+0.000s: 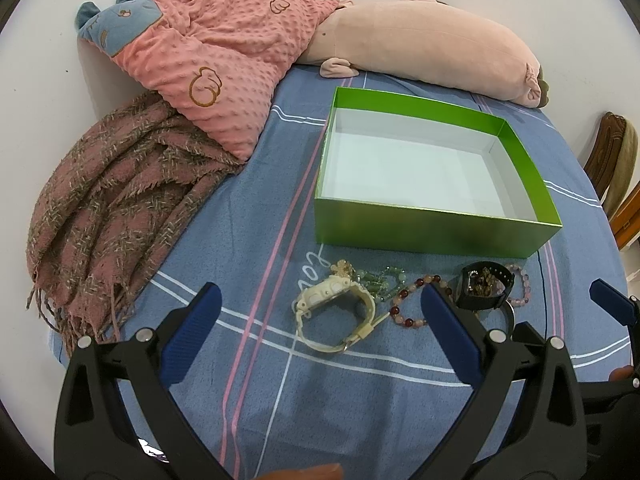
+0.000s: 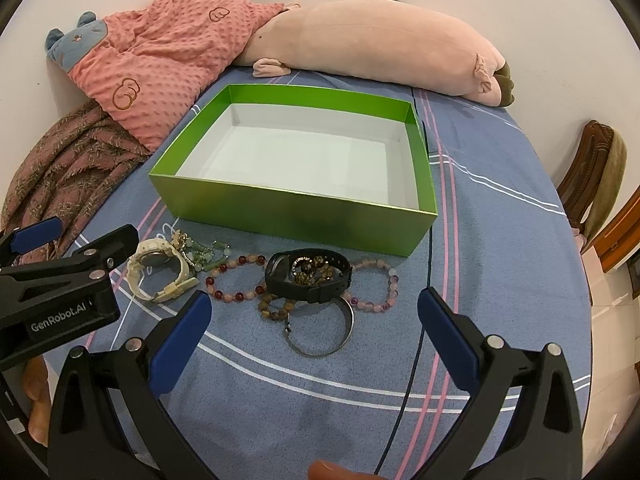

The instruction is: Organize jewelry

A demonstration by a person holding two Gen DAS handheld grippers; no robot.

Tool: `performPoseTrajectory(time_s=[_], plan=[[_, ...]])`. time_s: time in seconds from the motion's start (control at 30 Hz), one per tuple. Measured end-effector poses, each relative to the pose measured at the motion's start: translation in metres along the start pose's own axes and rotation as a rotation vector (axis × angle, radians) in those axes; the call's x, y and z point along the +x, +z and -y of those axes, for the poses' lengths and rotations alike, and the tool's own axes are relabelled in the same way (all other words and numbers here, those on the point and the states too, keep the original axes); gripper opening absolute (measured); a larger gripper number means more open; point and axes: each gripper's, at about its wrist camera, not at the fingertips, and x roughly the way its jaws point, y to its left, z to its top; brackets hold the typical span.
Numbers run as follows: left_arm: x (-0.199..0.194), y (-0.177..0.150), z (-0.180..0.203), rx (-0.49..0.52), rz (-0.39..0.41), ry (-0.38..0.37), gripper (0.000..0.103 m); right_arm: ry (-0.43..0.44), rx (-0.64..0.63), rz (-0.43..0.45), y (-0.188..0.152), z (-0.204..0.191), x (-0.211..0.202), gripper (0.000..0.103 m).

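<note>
A green box (image 1: 420, 226) (image 2: 280, 216) with a white inside stands open and empty on the blue bedsheet. In front of it lies a row of jewelry: a cream watch (image 1: 340, 312) (image 2: 160, 274), a green bead string (image 1: 384, 280) (image 2: 208, 254), a red-and-pink bead bracelet (image 1: 408, 312) (image 2: 236, 278), a black watch (image 1: 486, 288) (image 2: 308, 276), a brown bead bracelet (image 2: 276, 306), a metal bangle (image 2: 324, 332) and a pale pink bracelet (image 1: 520, 284) (image 2: 380, 284). My left gripper (image 1: 322, 320) is open just short of the cream watch. My right gripper (image 2: 314, 324) is open over the bangle.
A pink dotted pillow (image 1: 224, 60) (image 2: 160, 52), a long pink plush toy (image 1: 432, 48) (image 2: 380, 44) and a brown fringed scarf (image 1: 116, 208) (image 2: 60, 160) lie at the back and left. A wooden chair (image 2: 592, 176) stands at the right edge of the bed.
</note>
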Motion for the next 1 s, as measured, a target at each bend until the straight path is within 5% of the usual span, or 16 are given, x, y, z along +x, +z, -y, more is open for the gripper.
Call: performPoseTrajectory(time_s=[1.0], plan=[[-0.0007,-0.0003,-0.0006,0.001,-0.003,0.003,0.101,0.002,-0.001,-0.003,-0.0024,-0.0013,0.0025,0.102]])
